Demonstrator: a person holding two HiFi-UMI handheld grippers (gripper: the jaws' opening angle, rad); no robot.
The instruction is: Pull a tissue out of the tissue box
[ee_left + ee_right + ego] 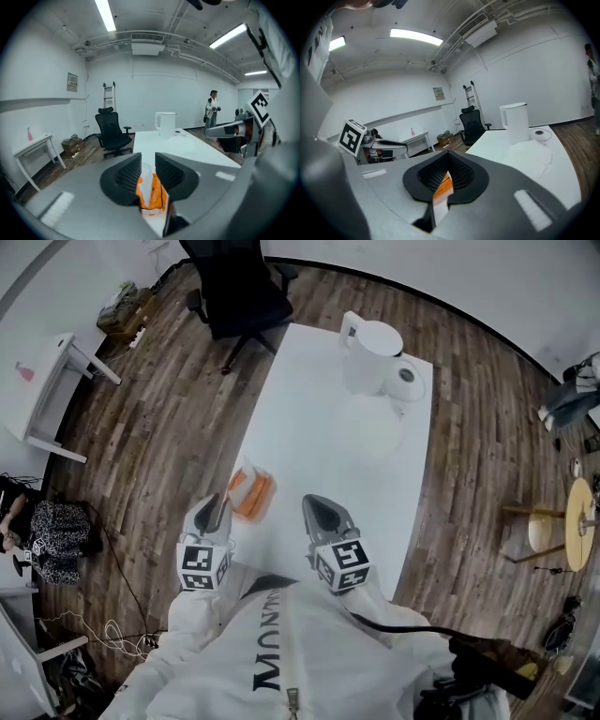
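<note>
Tissue box [251, 493] on table [319, 427], kettle [370, 354] behind

White walls [140, 93], plank floor [169, 427], black office chair [239, 287], white table [319, 437], strip lights [105, 14].

Tissue box [251, 493] is bright orange, the tissue [146, 180] white. Table [319, 427] and kettle [372, 354] plain white, office chair [239, 287] black, floor [169, 427] brown wood planks. Left gripper [220, 498] and right gripper [311, 502] are grey with black ribbed pads [124, 176] and black-and-white square-patterned marker cubes [204, 566].
</note>
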